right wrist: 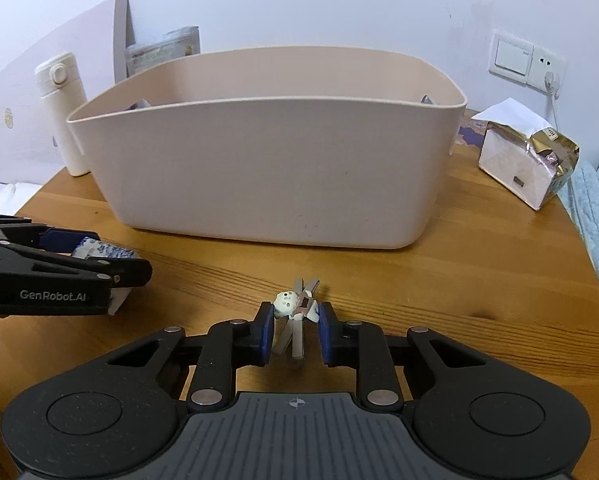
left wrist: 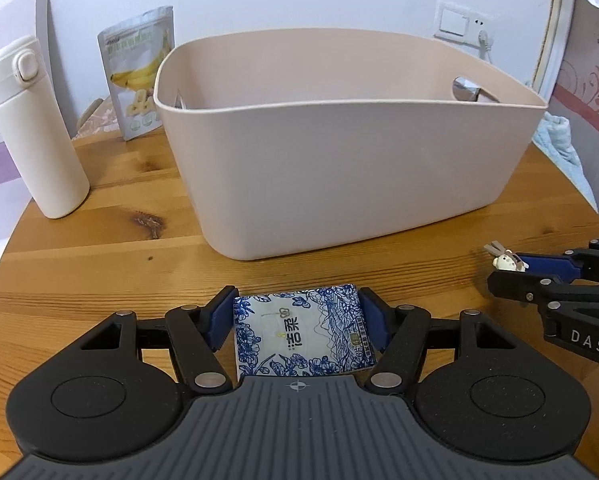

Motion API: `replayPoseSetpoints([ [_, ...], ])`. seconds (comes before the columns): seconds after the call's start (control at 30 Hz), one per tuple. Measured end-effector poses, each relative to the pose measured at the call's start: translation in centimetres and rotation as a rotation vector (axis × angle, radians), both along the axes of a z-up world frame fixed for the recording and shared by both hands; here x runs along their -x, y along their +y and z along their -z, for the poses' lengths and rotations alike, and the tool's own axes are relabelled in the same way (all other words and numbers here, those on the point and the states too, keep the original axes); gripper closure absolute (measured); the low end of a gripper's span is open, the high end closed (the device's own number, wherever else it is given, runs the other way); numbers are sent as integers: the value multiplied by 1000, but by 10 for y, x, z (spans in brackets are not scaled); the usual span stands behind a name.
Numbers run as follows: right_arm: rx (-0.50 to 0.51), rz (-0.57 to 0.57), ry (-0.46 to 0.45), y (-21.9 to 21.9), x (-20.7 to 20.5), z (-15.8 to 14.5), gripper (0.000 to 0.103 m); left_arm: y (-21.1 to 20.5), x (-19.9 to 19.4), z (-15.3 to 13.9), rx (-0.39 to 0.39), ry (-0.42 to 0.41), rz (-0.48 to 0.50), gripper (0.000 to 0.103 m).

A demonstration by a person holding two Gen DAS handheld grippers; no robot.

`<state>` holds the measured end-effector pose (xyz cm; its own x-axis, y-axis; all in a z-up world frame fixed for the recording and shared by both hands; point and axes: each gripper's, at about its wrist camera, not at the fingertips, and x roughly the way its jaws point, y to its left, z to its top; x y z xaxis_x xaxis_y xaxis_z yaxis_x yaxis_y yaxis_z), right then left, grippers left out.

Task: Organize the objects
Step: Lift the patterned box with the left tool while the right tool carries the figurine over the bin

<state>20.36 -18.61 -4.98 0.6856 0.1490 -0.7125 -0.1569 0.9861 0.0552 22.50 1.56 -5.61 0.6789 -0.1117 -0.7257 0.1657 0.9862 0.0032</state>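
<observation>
A blue-and-white tissue pack (left wrist: 303,330) lies on the wooden table in front of the beige bin (left wrist: 339,184). My left gripper (left wrist: 297,316) is shut on the pack, its blue pads against both short sides; it also shows in the right wrist view (right wrist: 99,260). Small wooden clothespins with a white figure (right wrist: 295,312) lie on the table between the pads of my right gripper (right wrist: 295,334). The left pad touches the figure; the right pad stands a little off. The clothespins also show in the left wrist view (left wrist: 505,260).
A white thermos (left wrist: 35,128) and a banana snack pouch (left wrist: 139,72) stand left of the bin. A torn paper package (right wrist: 527,156) lies right of the bin (right wrist: 267,152). A blue cloth (right wrist: 595,216) hangs at the table's right edge. A metal object (left wrist: 465,88) sits inside the bin.
</observation>
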Motion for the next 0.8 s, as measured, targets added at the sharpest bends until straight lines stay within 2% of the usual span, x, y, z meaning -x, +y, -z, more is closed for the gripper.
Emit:
replayPoseSetpoints([
  [0.27, 14, -4, -39, -1, 21, -18, 81, 2, 15, -16, 21, -17, 22, 37],
  [0.8, 14, 8, -160, -13, 50, -61, 81, 4, 35, -63, -2, -114, 77, 37],
])
